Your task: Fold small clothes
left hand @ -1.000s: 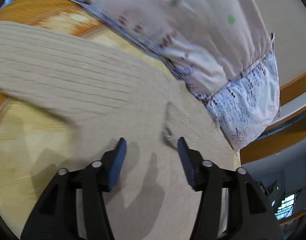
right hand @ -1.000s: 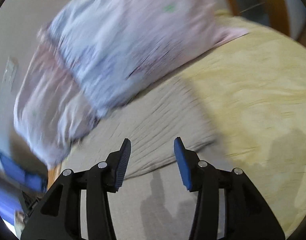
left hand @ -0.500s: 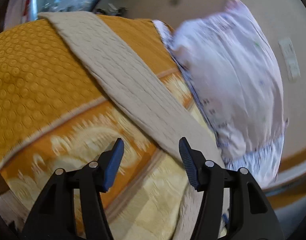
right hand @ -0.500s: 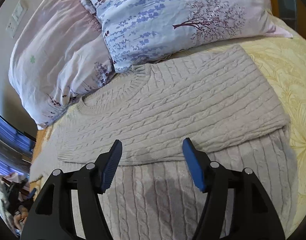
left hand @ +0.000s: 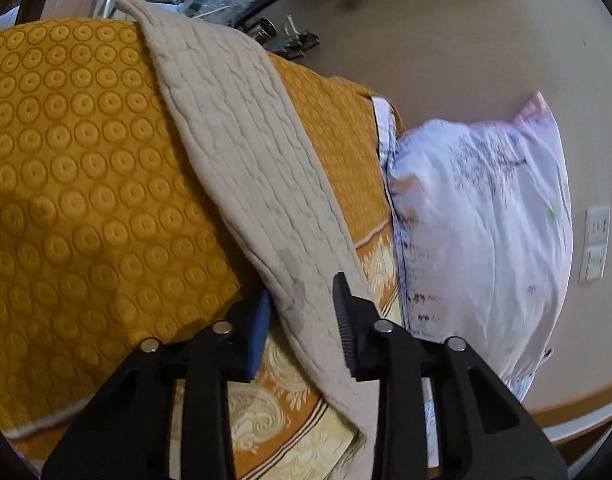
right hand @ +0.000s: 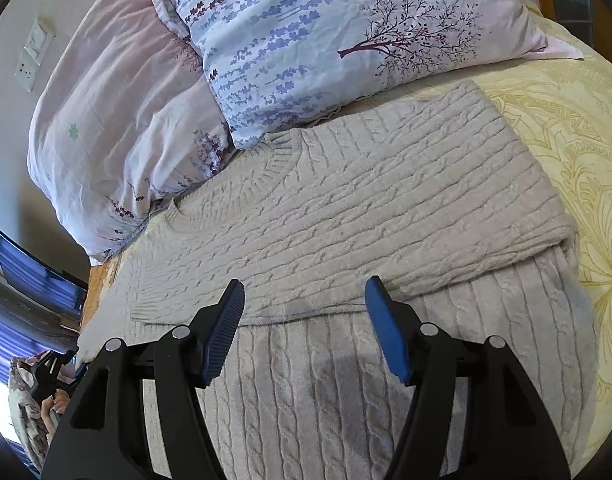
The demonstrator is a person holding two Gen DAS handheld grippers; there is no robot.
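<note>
The beige cable-knit sweater [right hand: 346, 208] lies flat on the yellow patterned bed cover [right hand: 566, 128], its collar just below the flowery blue-and-pink pillow [right hand: 326, 40]. One long sleeve [left hand: 241, 168] stretches out left of the pillow. The left gripper [left hand: 301, 312] has its fingers around that sleeve, spread, not squeezing yet. The right sleeve already looks folded across the sweater. The right gripper [right hand: 303, 308] hovers over it, fingers wide apart. The left sleeve and the final folds look left to do.

Sweaters lying: one [right hand: 346, 216] (beige cable-knit)
Pillows leaning: two [right hand: 346, 28], [right hand: 117, 128]
Bedspreads lying: one [left hand: 65, 184]
Grippers showing: two [left hand: 301, 312], [right hand: 306, 320]
Wall sockets showing: one [right hand: 33, 56]
</note>
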